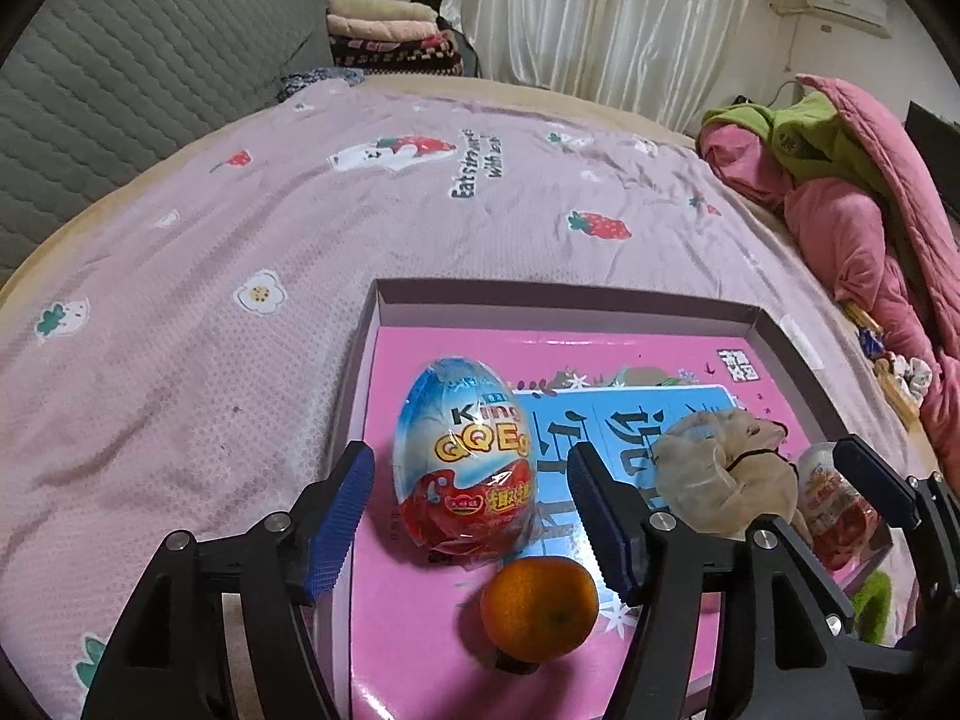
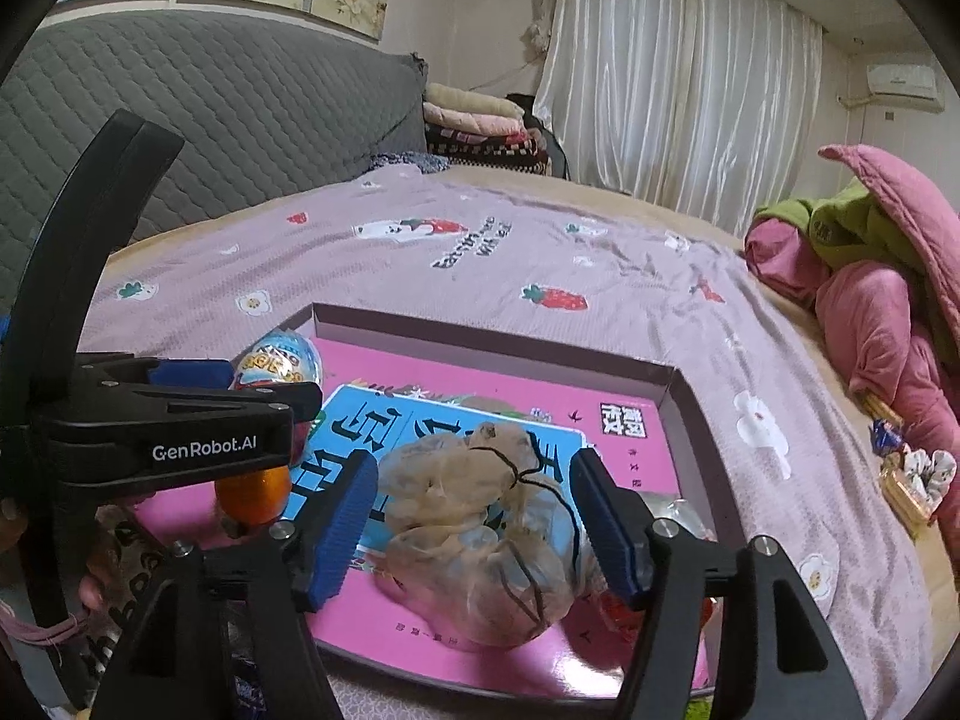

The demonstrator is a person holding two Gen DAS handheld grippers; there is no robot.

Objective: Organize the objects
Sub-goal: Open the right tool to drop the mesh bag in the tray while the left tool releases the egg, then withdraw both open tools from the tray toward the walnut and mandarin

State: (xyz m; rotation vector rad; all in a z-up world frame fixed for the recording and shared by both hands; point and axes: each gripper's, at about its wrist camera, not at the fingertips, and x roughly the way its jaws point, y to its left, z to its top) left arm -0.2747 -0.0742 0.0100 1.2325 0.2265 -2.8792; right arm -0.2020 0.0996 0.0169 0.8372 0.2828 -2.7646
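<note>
A shallow box (image 1: 540, 294) (image 2: 480, 330) lined with a pink and blue cover lies on the bed. A blue-and-red toy egg (image 1: 465, 468) (image 2: 279, 360) rests in it, between the fingers of my left gripper (image 1: 468, 480); the pads stand clear of it on both sides. An orange (image 1: 540, 609) (image 2: 255, 495) sits just in front of the egg. My right gripper (image 2: 474, 474) straddles a beige gauze pouch (image 2: 480, 534) (image 1: 720, 474) with a black drawstring, its jaws apart. A second wrapped egg (image 1: 837, 498) lies partly hidden behind the pouch.
The bed has a pink strawberry-print sheet (image 1: 240, 210). Pink and green quilts (image 1: 840, 210) are piled at the right edge, with small items (image 2: 912, 474) beside them. A grey padded headboard (image 1: 120, 90) and folded blankets (image 1: 390, 30) stand at the far side.
</note>
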